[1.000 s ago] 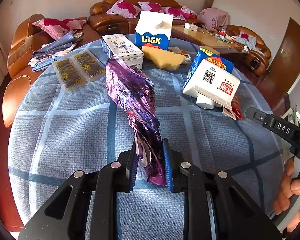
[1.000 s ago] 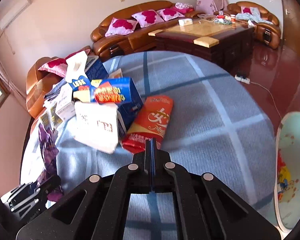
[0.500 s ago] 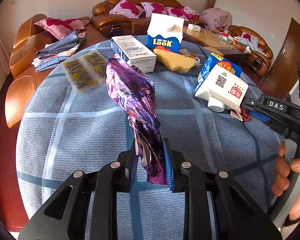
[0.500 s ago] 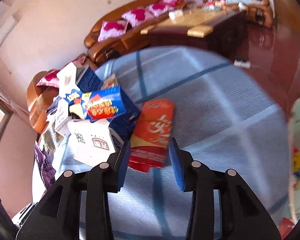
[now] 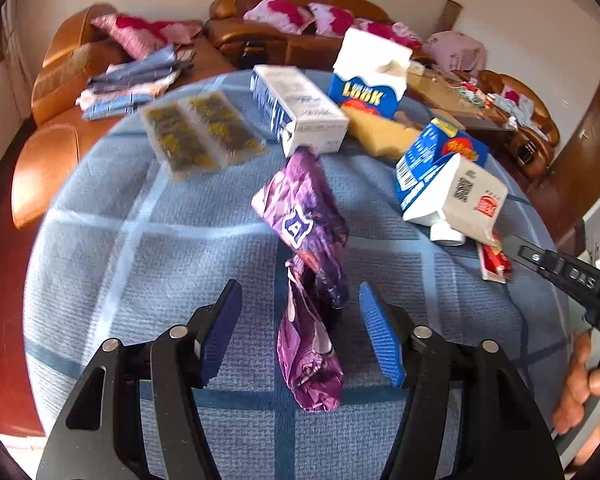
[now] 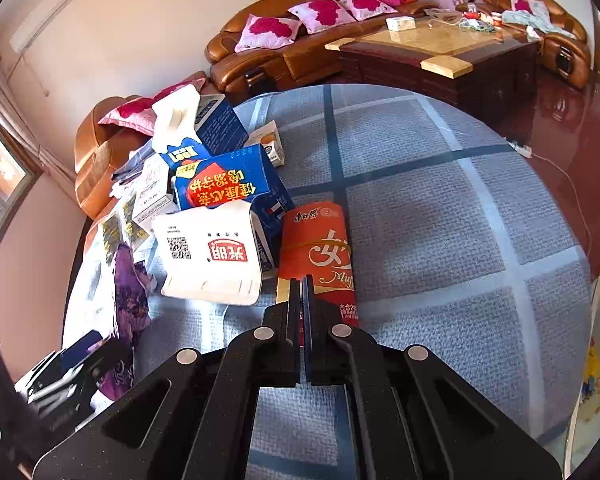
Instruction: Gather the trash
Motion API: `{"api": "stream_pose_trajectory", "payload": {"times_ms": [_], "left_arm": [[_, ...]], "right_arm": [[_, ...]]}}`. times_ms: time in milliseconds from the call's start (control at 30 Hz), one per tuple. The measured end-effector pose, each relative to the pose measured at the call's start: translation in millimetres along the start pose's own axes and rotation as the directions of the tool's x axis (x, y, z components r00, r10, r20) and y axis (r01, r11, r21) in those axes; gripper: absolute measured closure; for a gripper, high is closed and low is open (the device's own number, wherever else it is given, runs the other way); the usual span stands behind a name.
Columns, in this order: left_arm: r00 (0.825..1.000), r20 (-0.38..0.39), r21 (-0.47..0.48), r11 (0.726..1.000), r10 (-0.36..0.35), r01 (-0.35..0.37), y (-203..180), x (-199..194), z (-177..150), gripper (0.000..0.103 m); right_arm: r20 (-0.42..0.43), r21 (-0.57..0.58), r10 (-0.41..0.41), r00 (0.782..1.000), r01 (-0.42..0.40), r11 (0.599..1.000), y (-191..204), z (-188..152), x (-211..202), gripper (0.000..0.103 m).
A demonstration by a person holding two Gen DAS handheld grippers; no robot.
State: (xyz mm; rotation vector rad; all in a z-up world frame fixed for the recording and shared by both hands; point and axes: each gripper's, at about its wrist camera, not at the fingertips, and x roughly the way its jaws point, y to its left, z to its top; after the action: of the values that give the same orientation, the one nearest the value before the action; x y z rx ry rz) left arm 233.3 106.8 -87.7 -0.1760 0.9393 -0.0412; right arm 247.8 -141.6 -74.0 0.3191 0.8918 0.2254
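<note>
Two grippers at work over a round counter (image 5: 100,248) covered in blue checked cloth.

Left gripper (image 5: 300,320): fingers (image 5: 220,332) opening, blue pads clear of the purple foil wrapper (image 5: 308,240) on both sides. Wrapper between them still, crumpled, lower end on the cloth near 6 o'clock, upper end reaching toward 12 o'clock and the white box (image 5: 300,112). Pads not touching it.

Right gripper (image 6: 302,300): fingers (image 6: 294,304) closed on the near edge of the red snack packet (image 6: 320,248), a thin strip of it pinched between the pads. Packet flat on the cloth at centre, just beside the white and blue carton (image 6: 212,256) at its 9 o'clock, touching or nearly so.

Beyond, toward 12 o'clock in the left wrist view: upright LOOK carton (image 5: 364,80), yellow sponge-like lump (image 5: 380,132) below it, clear twin packet (image 5: 196,136) at 10 o'clock. At 3 o'clock, a hand (image 5: 584,388) on the right gripper's handle.

Brown leather sofa (image 6: 292,48) with pink cushions behind the counter.
</note>
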Motion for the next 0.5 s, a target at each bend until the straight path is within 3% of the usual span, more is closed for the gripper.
{"api": "stream_pose_trajectory", "payload": {"times_ms": [33,100,133,267,333,400,433,467,500], "left_arm": [[1.000,-0.014,-0.005,1.000,-0.006,0.006,1,5,-2,0.063],[1.000,0.007,0.017,0.999,0.028,-0.028,-1,5,-5,0.071],[1.000,0.012,0.014,0.999,0.028,-0.028,0,5,-5,0.073],[1.000,0.015,-0.031,0.999,-0.006,0.006,9,3,-3,0.081],[1.000,0.018,-0.033,0.999,-0.015,0.016,9,2,-2,0.082],[1.000,0.023,-0.022,1.000,-0.020,0.020,7,0,-3,0.082],[1.000,0.025,-0.014,1.000,-0.016,0.016,7,-1,-3,0.082],[1.000,0.026,-0.011,1.000,-0.012,0.013,7,-1,-4,0.082],[1.000,0.025,-0.012,1.000,-0.013,0.013,6,-1,-5,0.082]], "right_arm": [[0.011,0.019,-0.004,1.000,0.003,1.000,-3,-1,-1,0.094],[0.027,0.055,-0.007,1.000,0.005,0.998,-8,-2,-3,0.066],[0.029,0.063,-0.015,0.999,0.013,0.998,-10,0,-2,0.061],[-0.016,0.061,0.027,1.000,-0.026,0.998,-7,4,11,0.058],[-0.050,0.058,0.025,0.998,-0.023,0.998,-4,5,24,0.051],[-0.031,0.027,0.004,1.000,-0.003,1.000,1,5,27,0.051],[-0.032,0.004,-0.019,0.999,0.019,1.000,4,5,28,0.058],[-0.044,-0.013,-0.035,0.998,0.035,0.999,6,4,30,0.076],[-0.044,-0.042,-0.040,0.998,0.038,0.998,9,2,30,0.076]]}}
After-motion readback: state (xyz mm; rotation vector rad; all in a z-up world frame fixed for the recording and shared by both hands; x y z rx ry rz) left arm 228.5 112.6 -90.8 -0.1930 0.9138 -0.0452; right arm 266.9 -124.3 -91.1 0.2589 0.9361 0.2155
